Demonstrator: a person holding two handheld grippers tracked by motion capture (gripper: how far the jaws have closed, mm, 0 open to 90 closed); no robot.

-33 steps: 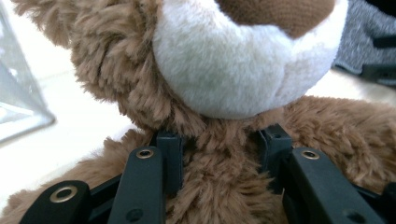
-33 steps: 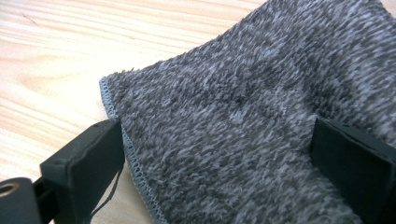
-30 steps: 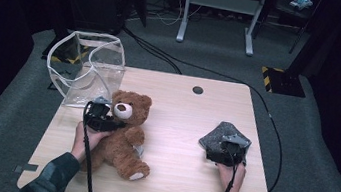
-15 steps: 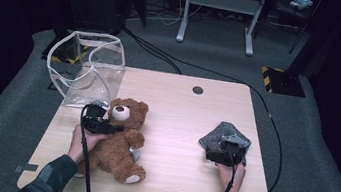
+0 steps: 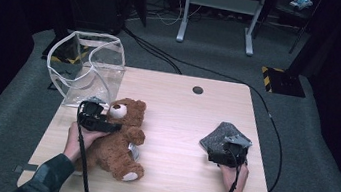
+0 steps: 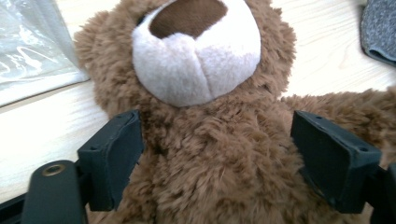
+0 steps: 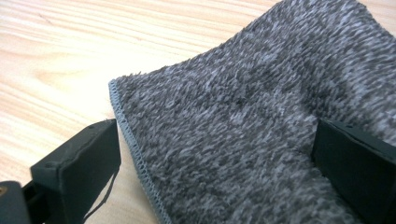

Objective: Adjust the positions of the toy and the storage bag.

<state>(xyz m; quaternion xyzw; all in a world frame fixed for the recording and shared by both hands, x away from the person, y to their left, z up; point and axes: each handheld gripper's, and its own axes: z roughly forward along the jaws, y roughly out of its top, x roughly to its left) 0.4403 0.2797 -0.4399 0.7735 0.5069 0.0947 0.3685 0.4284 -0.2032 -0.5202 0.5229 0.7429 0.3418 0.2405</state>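
My left gripper (image 5: 104, 123) sits at the teddy bear (image 5: 119, 139) on the near left of the table (image 5: 182, 107). Its jaws have just been opening and now stand wide on either side of the bear's neck, pads clear of the fur. The bear's long axis runs from its head by the clear plastic bag (image 5: 89, 67) toward me. My right gripper (image 5: 224, 151), jaws wide, straddles the grey cloth (image 5: 221, 136) at near right, well apart from the bear.
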